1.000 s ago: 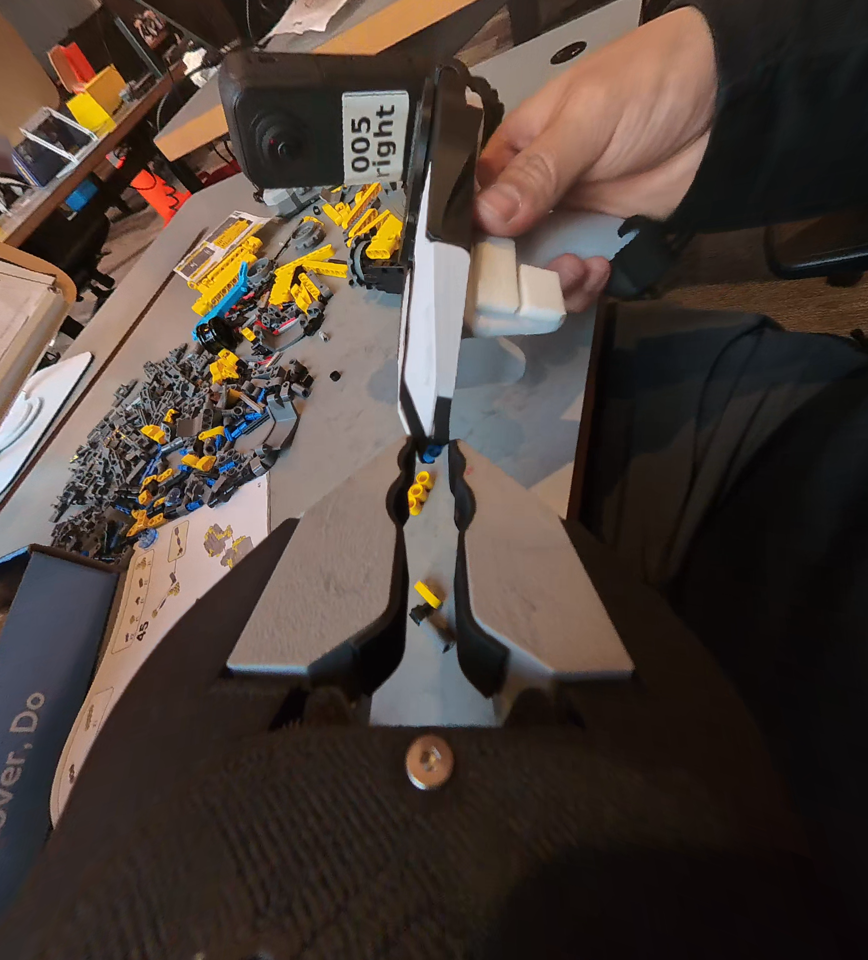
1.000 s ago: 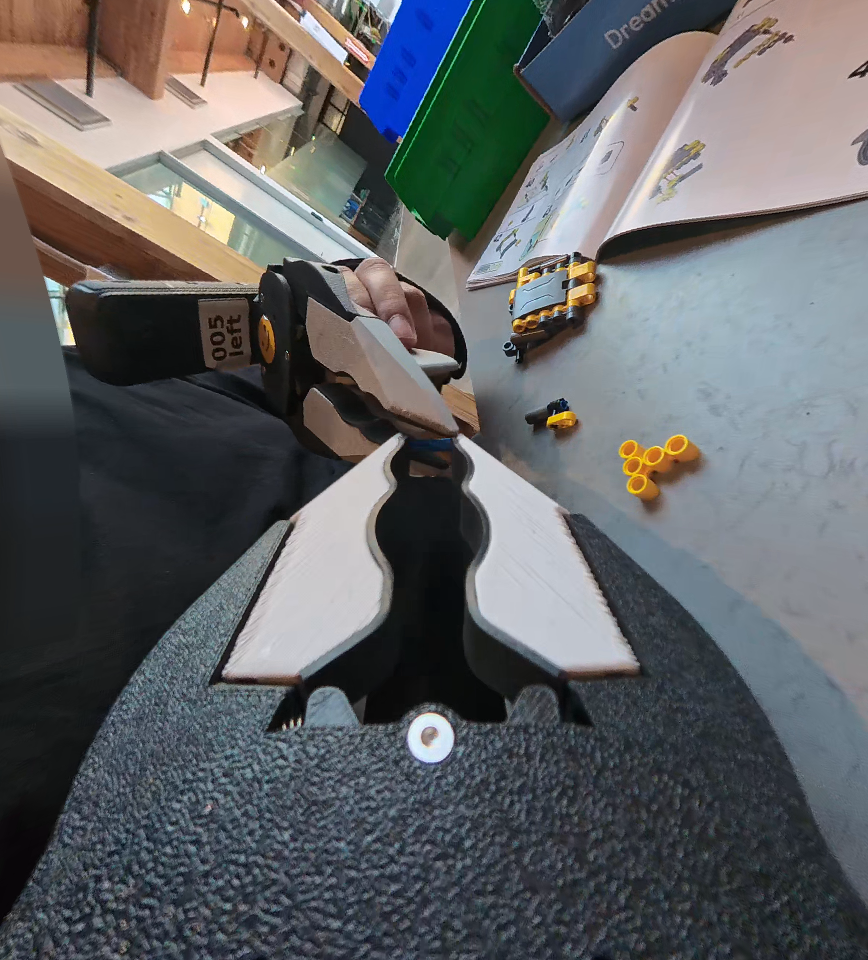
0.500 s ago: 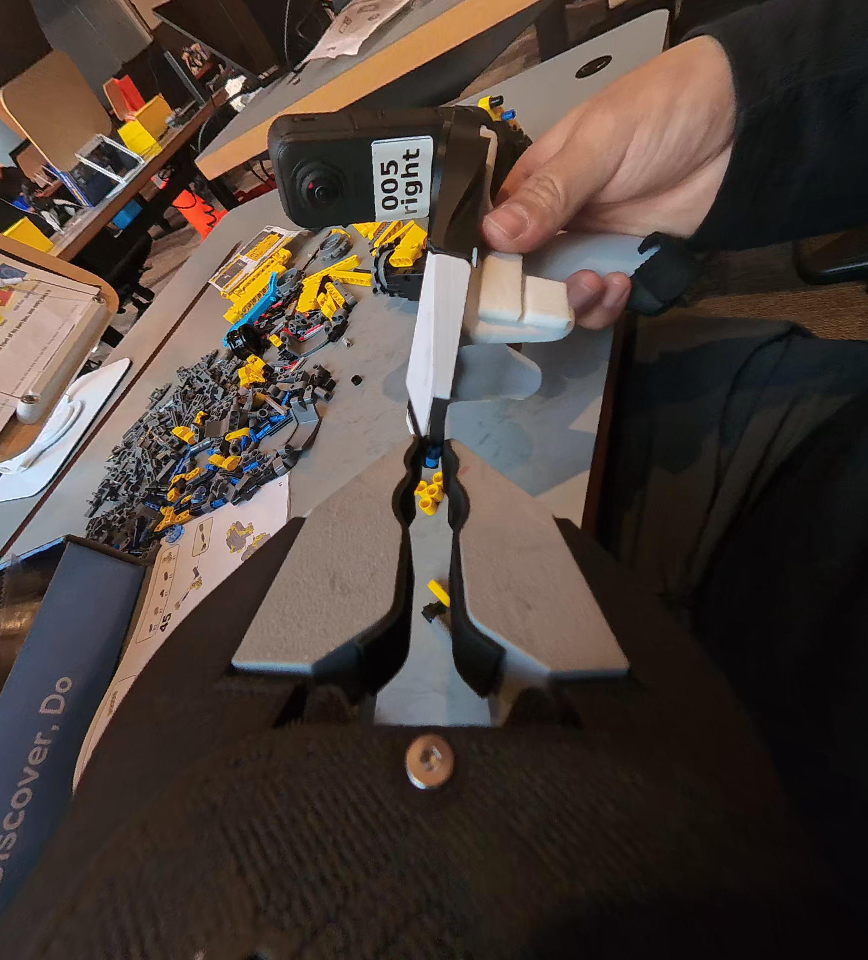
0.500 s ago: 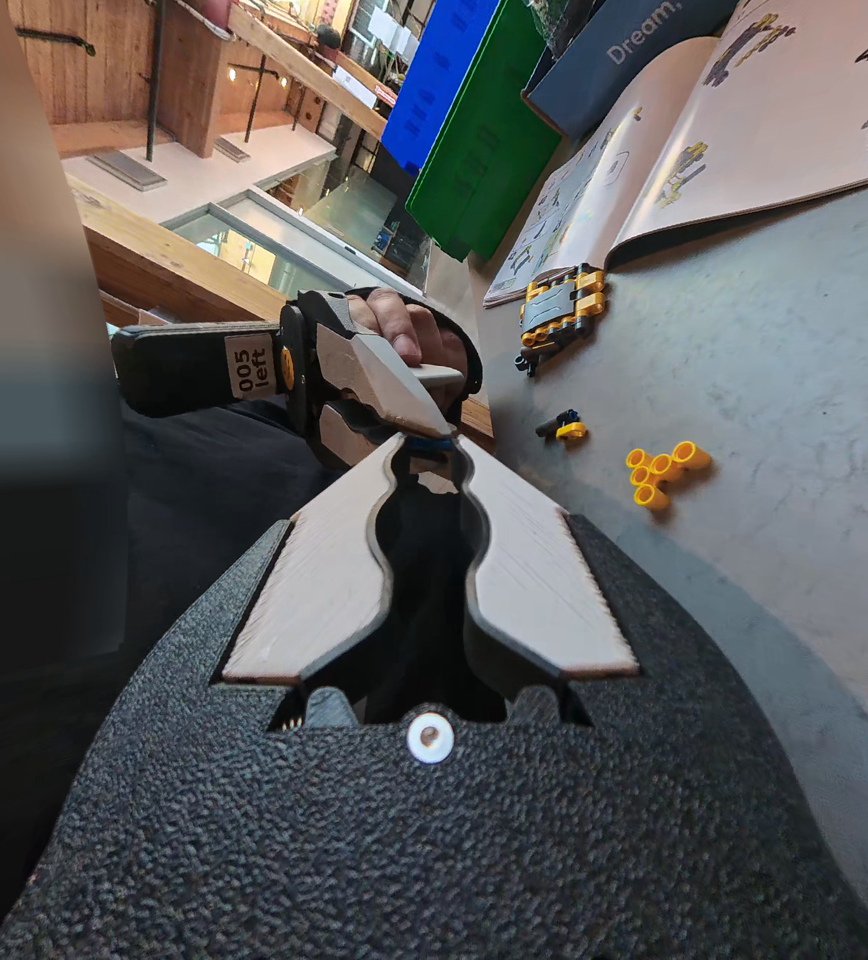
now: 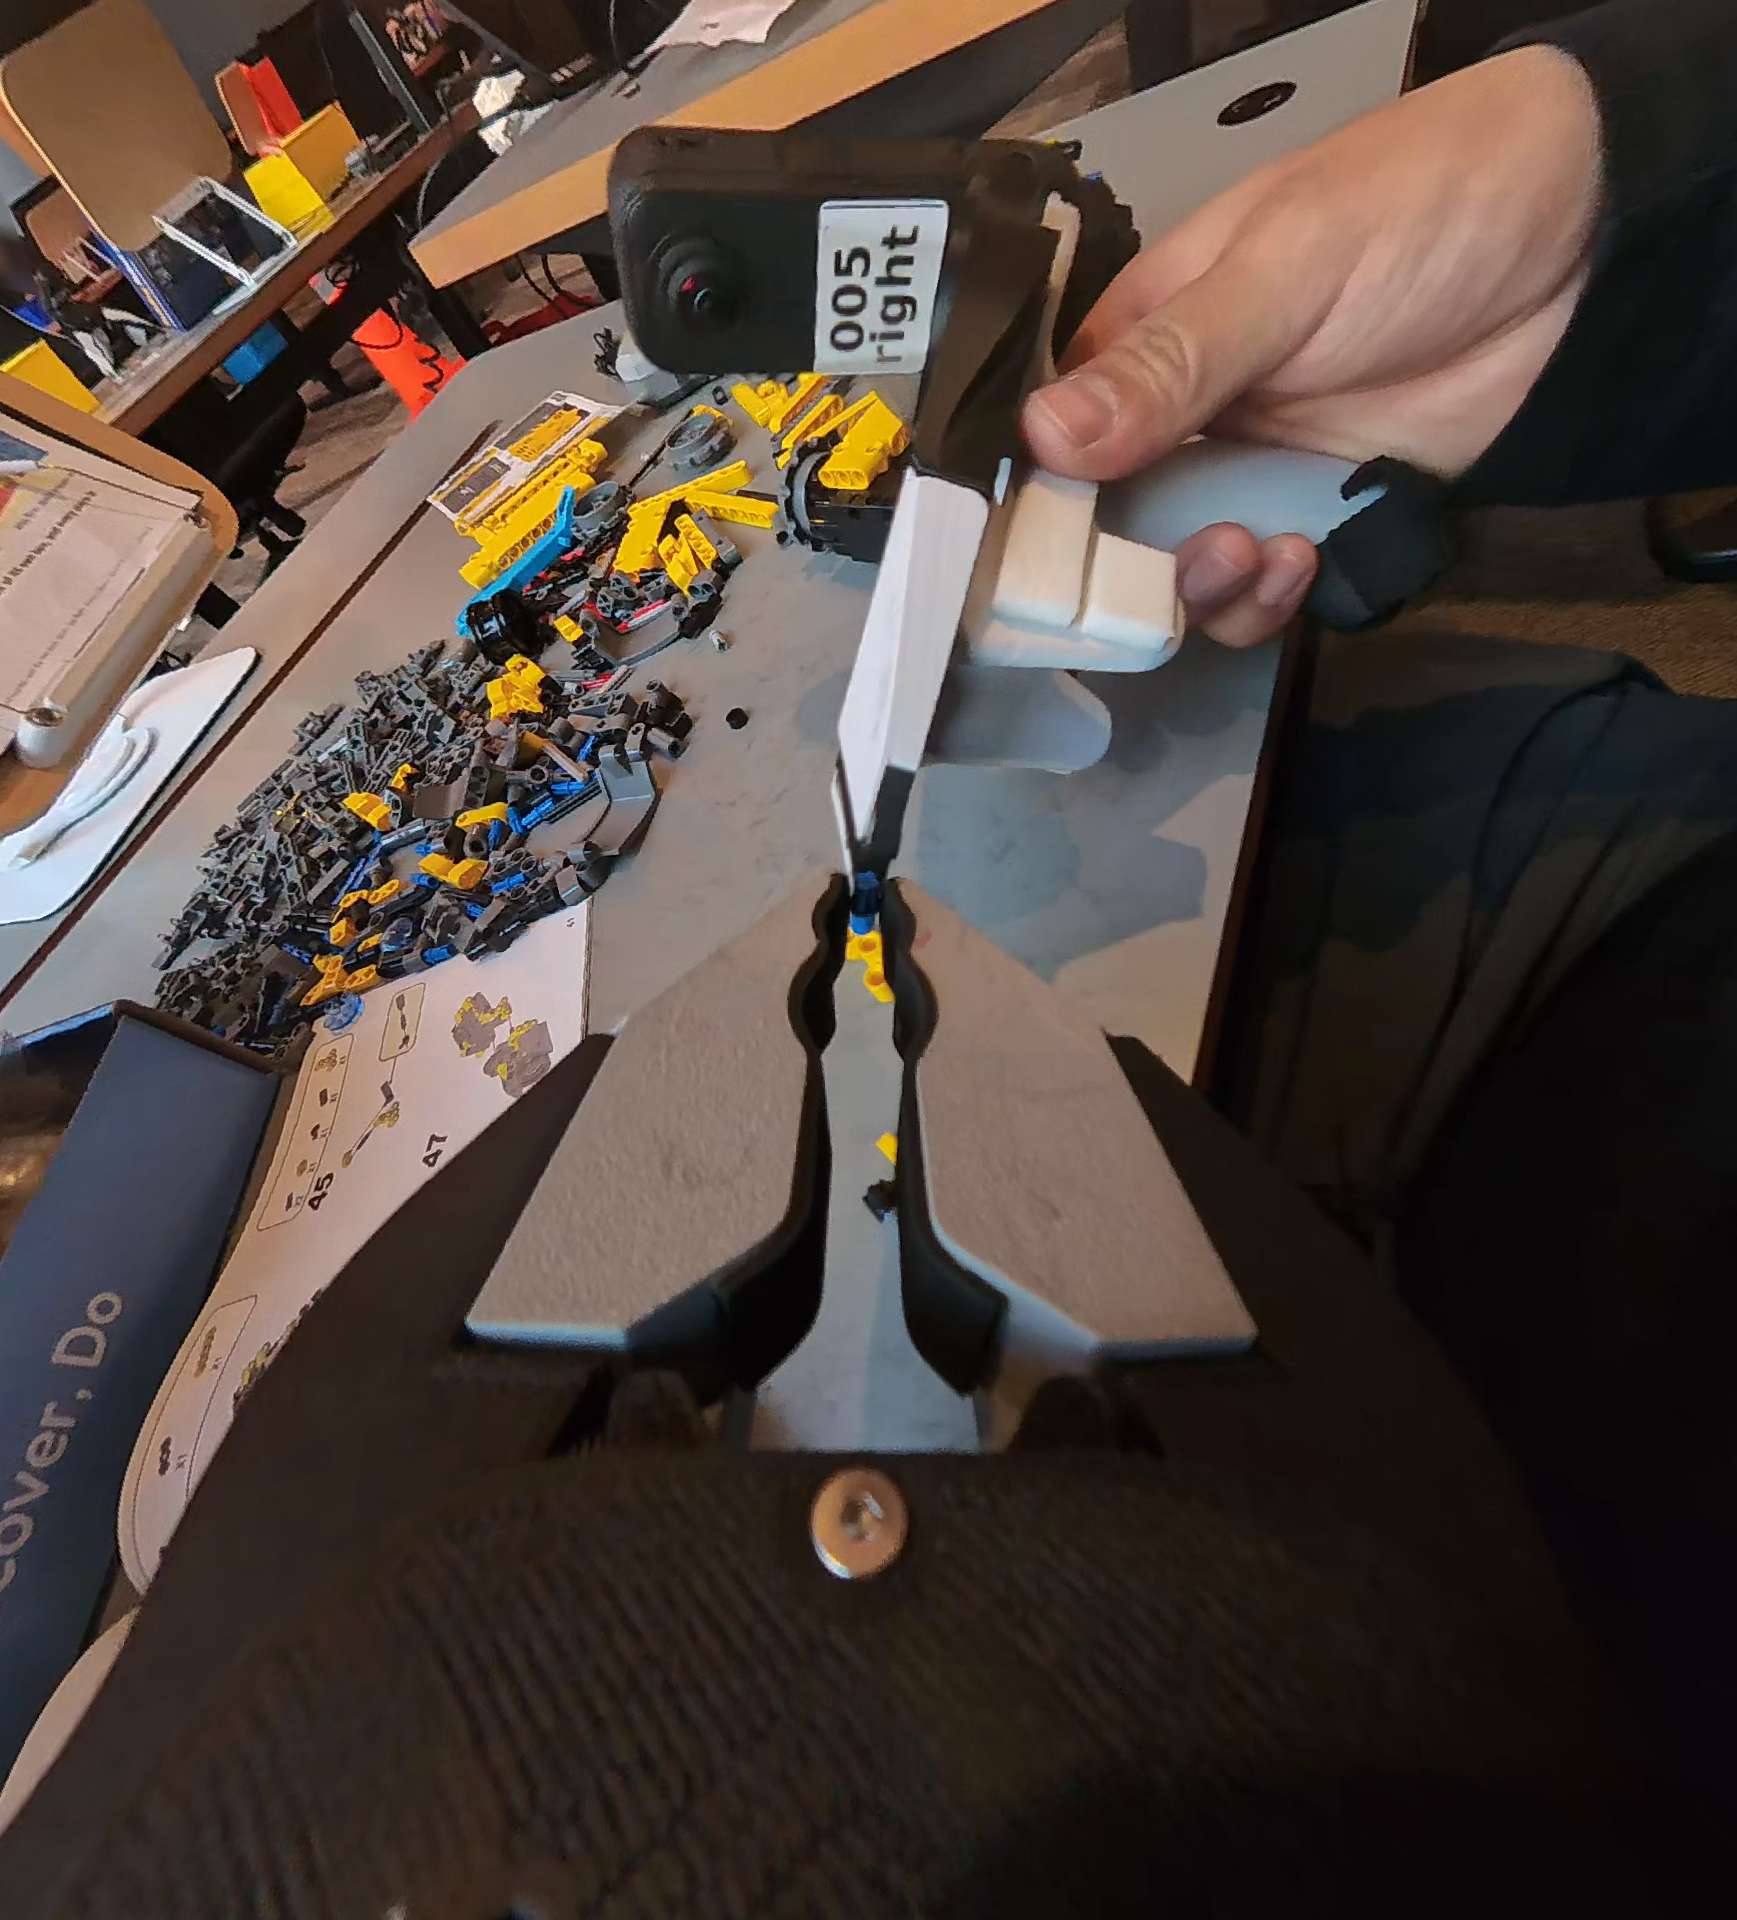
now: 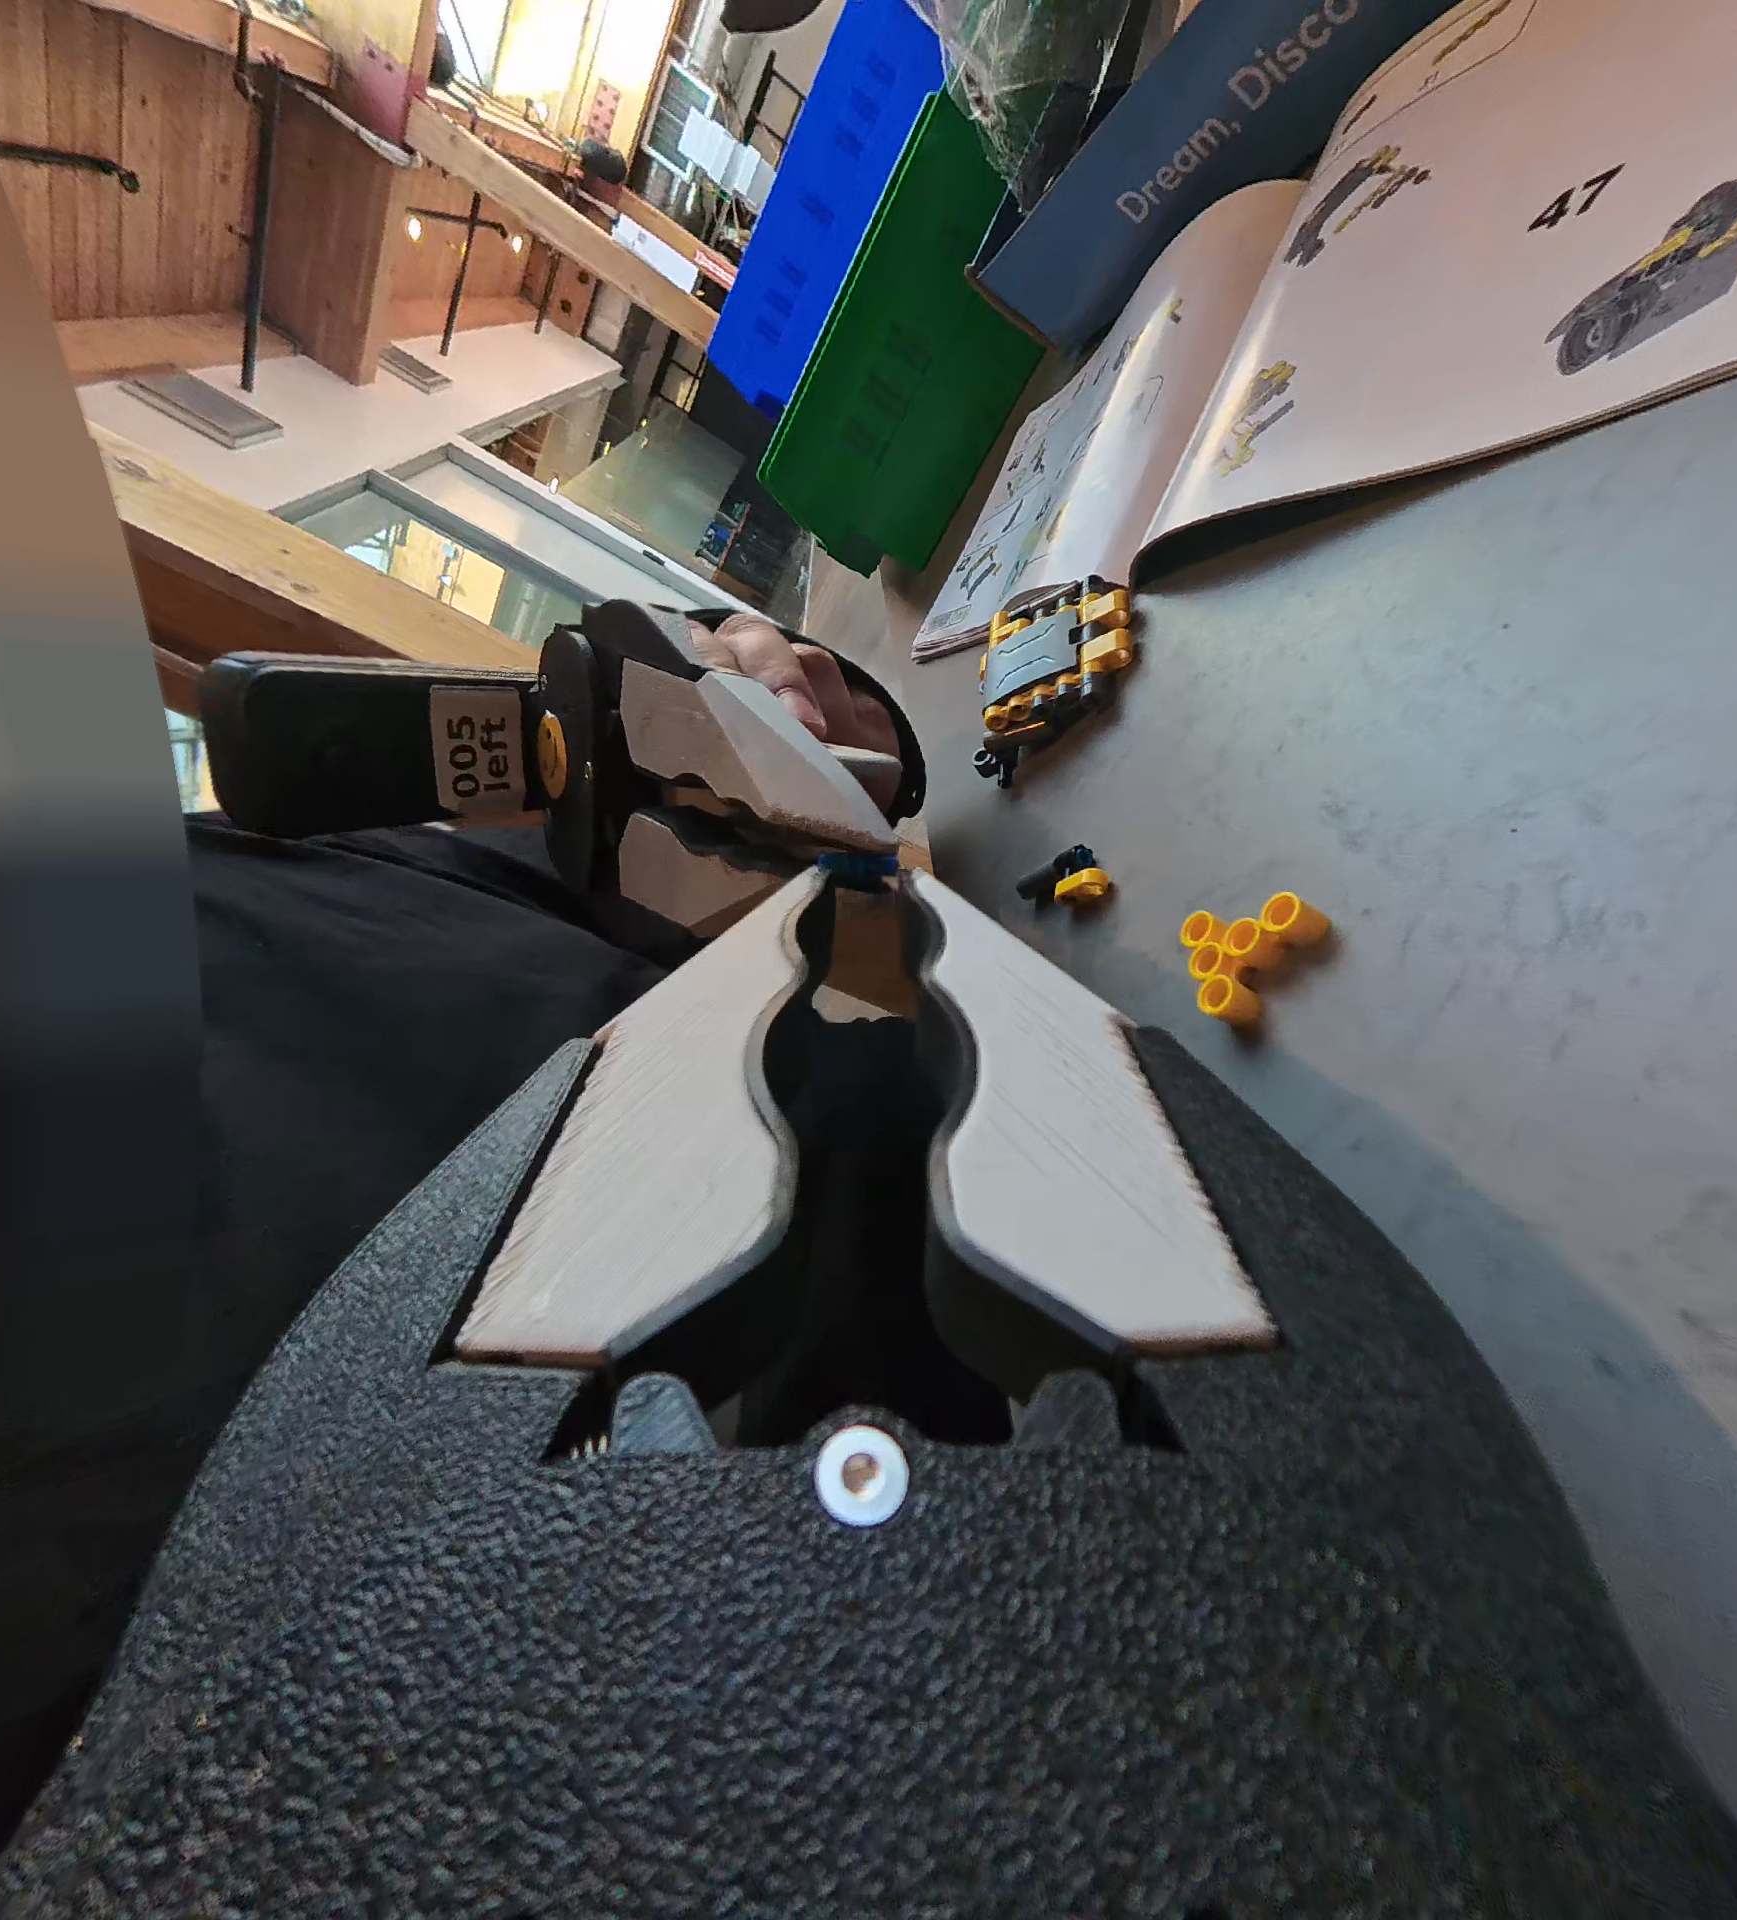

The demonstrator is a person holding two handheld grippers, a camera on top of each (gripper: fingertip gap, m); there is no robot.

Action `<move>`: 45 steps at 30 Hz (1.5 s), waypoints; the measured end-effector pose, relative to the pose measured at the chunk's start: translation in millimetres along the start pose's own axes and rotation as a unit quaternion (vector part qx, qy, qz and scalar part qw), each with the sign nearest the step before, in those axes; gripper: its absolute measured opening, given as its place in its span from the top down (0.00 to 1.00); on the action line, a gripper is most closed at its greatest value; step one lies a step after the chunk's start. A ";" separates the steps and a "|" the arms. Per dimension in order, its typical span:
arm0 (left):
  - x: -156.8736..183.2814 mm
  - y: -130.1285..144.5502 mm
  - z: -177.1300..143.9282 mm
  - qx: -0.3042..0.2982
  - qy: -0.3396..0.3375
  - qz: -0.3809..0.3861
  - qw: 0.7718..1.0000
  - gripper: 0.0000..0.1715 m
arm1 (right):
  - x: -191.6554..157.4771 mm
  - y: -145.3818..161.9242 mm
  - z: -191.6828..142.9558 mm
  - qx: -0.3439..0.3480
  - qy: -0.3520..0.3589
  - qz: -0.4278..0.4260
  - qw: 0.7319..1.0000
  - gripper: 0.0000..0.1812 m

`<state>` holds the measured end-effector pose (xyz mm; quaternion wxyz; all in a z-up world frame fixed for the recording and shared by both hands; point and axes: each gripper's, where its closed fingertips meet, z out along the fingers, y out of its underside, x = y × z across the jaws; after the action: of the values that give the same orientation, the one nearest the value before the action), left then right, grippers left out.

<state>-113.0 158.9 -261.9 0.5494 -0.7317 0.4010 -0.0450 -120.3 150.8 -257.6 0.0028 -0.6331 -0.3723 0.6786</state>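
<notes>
A small blue pin (image 5: 864, 896) sits between the fingertips of both grippers, which meet tip to tip above the grey table (image 5: 1051, 862) near its front edge. My left gripper (image 5: 864, 902) is nearly closed on the pin. My right gripper (image 6: 857, 875) pinches the same pin (image 6: 856, 863) across its tips. In the left wrist view the right gripper (image 5: 869, 847) comes down from above, held by a hand (image 5: 1311, 301). In the right wrist view the left gripper (image 6: 879, 836) points in from the left.
A yellow connector (image 6: 1248, 951) and a small black-and-yellow piece (image 6: 1066, 883) lie just beyond the tips. A yellow-grey sub-assembly (image 6: 1051, 665) sits by an open instruction booklet (image 6: 1466, 312). A pile of loose parts (image 5: 407, 831) and a dark blue box (image 5: 43, 1299) are at left. Both grippers' tips are close together, under 4 cm apart. The yellow connector (image 6: 1248, 951) is about 6 cm from my right fingertips.
Both grippers stay tip to tip on the blue pin. The pair has drifted slightly and tilted, and the left gripper's jaws have narrowed a little.
</notes>
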 end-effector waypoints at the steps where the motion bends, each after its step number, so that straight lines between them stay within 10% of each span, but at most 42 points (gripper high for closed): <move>1: -0.9 0.6 -0.1 -0.001 0.001 -0.004 1.000 0.99 | 0.8 -0.7 -1.1 0.001 0.005 -0.002 1.000 0.93; 11: 0.9 19.8 8.0 -0.058 0.014 -0.013 0.998 0.99 | 13.9 0.6 -5.5 -0.061 0.189 -0.181 0.963 0.88; 30: -5.7 31.7 11.9 -0.142 -0.088 0.138 0.976 0.98 | 23.4 3.9 9.9 -0.041 0.165 -0.097 0.981 0.93; 45: -7.8 40.1 13.8 -0.156 -0.082 0.108 0.979 0.99 | 22.1 -3.8 3.0 -0.036 0.205 -0.147 0.967 0.94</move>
<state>-132.8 171.5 -298.1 0.4615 -0.7619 0.4333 0.1373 -129.1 162.5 -274.9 0.1561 -0.6965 -0.4767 0.5131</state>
